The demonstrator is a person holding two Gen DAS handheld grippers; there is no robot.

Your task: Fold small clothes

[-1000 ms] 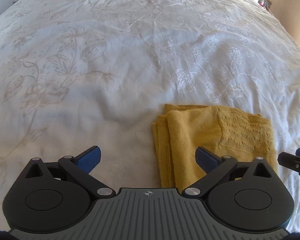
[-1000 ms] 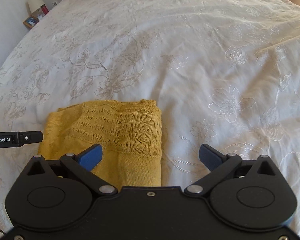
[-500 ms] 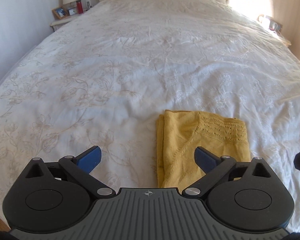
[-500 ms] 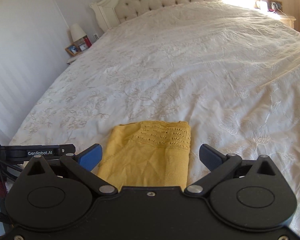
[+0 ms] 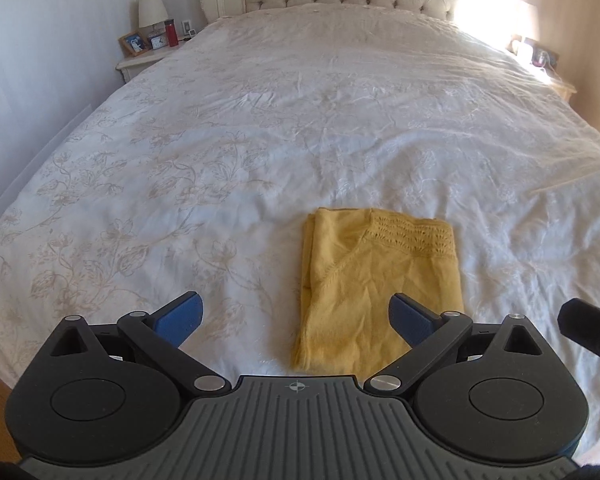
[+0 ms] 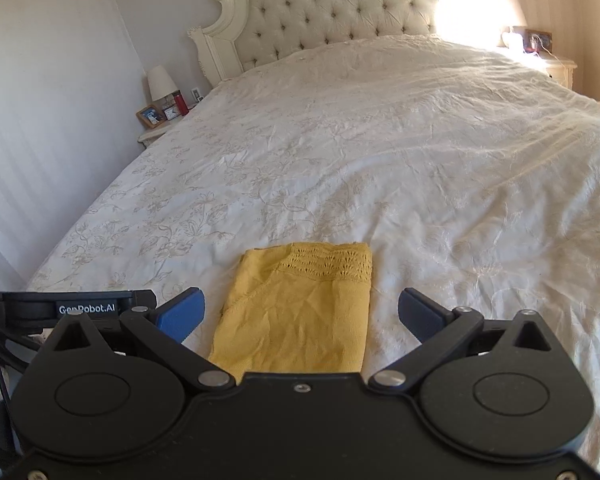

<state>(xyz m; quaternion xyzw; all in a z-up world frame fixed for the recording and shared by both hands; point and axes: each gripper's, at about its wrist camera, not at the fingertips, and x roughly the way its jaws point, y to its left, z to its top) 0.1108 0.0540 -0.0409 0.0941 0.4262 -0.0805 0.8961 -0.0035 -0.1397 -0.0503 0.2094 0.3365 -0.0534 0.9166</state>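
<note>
A yellow knitted garment [image 5: 376,280] lies folded into a flat rectangle on the white bedspread [image 5: 260,140], near the foot of the bed. It also shows in the right wrist view [image 6: 300,312]. My left gripper [image 5: 296,316] is open and empty, held above and behind the garment's left part. My right gripper [image 6: 302,312] is open and empty, held above and behind the garment. The right gripper's edge shows at the right of the left wrist view [image 5: 588,328]. The left gripper's body shows at the left of the right wrist view [image 6: 80,306].
A tufted headboard [image 6: 340,12] stands at the far end. A nightstand [image 5: 148,56] with a lamp, a photo frame, a clock and a red bottle is at the far left. Another nightstand [image 6: 552,66] is at the far right. A wall runs along the left.
Both grippers have drawn back and up from the garment, open throughout. The garment lies still and looks smaller, and the headboard and nightstands have come into view.
</note>
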